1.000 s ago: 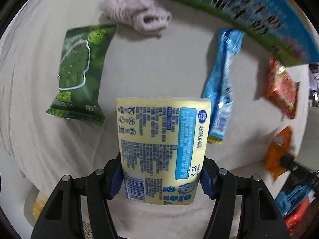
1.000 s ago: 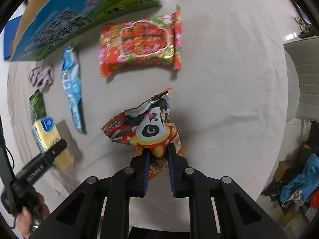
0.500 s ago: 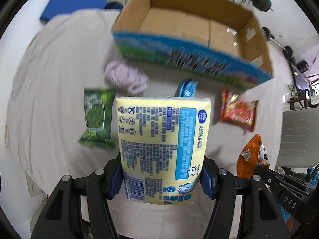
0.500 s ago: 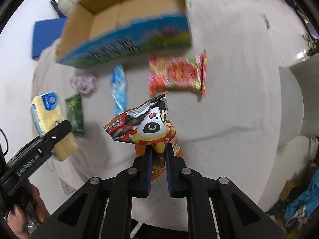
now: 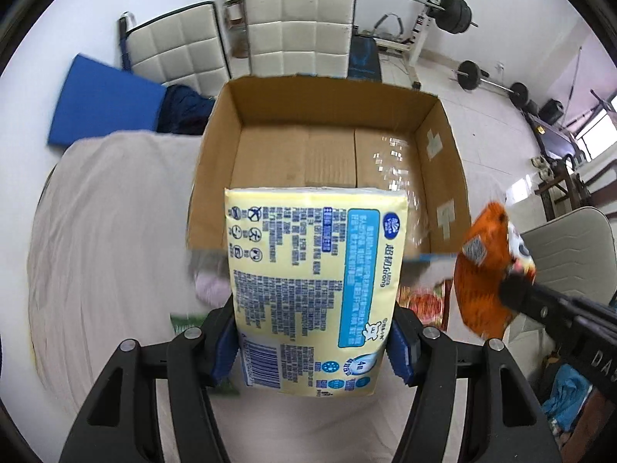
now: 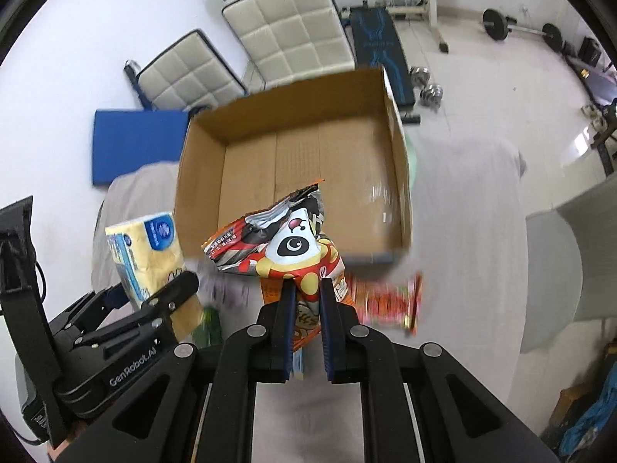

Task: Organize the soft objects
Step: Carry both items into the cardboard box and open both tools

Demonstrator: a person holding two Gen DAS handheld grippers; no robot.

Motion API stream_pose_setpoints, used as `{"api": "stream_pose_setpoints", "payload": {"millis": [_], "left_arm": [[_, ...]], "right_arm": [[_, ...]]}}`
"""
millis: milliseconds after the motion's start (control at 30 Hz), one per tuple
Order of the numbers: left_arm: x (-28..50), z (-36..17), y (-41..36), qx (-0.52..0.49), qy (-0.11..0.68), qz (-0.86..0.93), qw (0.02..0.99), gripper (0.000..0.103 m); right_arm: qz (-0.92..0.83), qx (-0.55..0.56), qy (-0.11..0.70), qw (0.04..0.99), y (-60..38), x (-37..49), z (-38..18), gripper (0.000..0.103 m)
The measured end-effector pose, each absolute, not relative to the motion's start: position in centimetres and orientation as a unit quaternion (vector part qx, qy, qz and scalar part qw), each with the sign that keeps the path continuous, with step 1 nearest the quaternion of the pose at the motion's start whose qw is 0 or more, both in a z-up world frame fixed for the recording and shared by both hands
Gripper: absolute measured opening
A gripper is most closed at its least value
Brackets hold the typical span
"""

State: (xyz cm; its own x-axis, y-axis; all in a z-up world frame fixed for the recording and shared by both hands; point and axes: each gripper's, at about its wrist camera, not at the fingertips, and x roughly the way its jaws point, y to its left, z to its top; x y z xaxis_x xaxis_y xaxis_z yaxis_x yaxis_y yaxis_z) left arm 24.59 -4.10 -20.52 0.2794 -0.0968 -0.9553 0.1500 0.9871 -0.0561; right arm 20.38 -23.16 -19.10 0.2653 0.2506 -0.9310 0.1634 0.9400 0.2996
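Note:
My left gripper (image 5: 314, 332) is shut on a yellow tissue pack (image 5: 314, 285) and holds it up in front of an open cardboard box (image 5: 439, 162). The pack also shows in the right wrist view (image 6: 148, 252), held by the left gripper (image 6: 154, 301). My right gripper (image 6: 306, 293) is shut on an orange panda snack bag (image 6: 287, 247), lifted near the box (image 6: 393, 177); the bag shows at the right of the left wrist view (image 5: 488, 266). The box looks empty inside.
On the beige-covered table (image 5: 108, 231) lie a red snack bag (image 6: 385, 301), a pink cloth (image 5: 210, 287) and a green packet (image 5: 185, 320), all below the grippers. White chairs (image 5: 297, 31), a blue mat (image 5: 104, 104) and gym weights (image 5: 455, 11) stand behind.
Both grippers have risen and tilted up from the table with their packs. The open box and the room behind have come into view.

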Motion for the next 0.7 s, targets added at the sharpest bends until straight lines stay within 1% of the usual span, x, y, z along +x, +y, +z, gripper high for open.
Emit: {"api": "stream_pose_setpoints", "payload": {"millis": [200, 467, 533, 700], "left_arm": [[31.7, -22.1, -4.1, 0.04, 0.607, -0.087, 0.789, 0.061], [40.8, -29.0, -5.6, 0.022, 0.662, -0.113, 0.741, 0.061], [42.5, -30.9, -6.2, 0.024, 0.678, -0.113, 0.726, 0.061], [46.0, -33.8, -7.0, -0.001, 0.702, -0.119, 0.702, 0.061]], "right_arm": [[-0.005, 0.148, 0.608, 0.78, -22.4, 28.2, -21.2, 0.012], [-0.045, 0.113, 0.645, 0.755, -21.9, 37.2, -28.8, 0.012], [-0.053, 0.105, 0.651, 0.75, -22.0, 38.3, -30.4, 0.012], [-0.071, 0.094, 0.661, 0.741, -22.4, 40.7, -33.6, 0.012]]}}
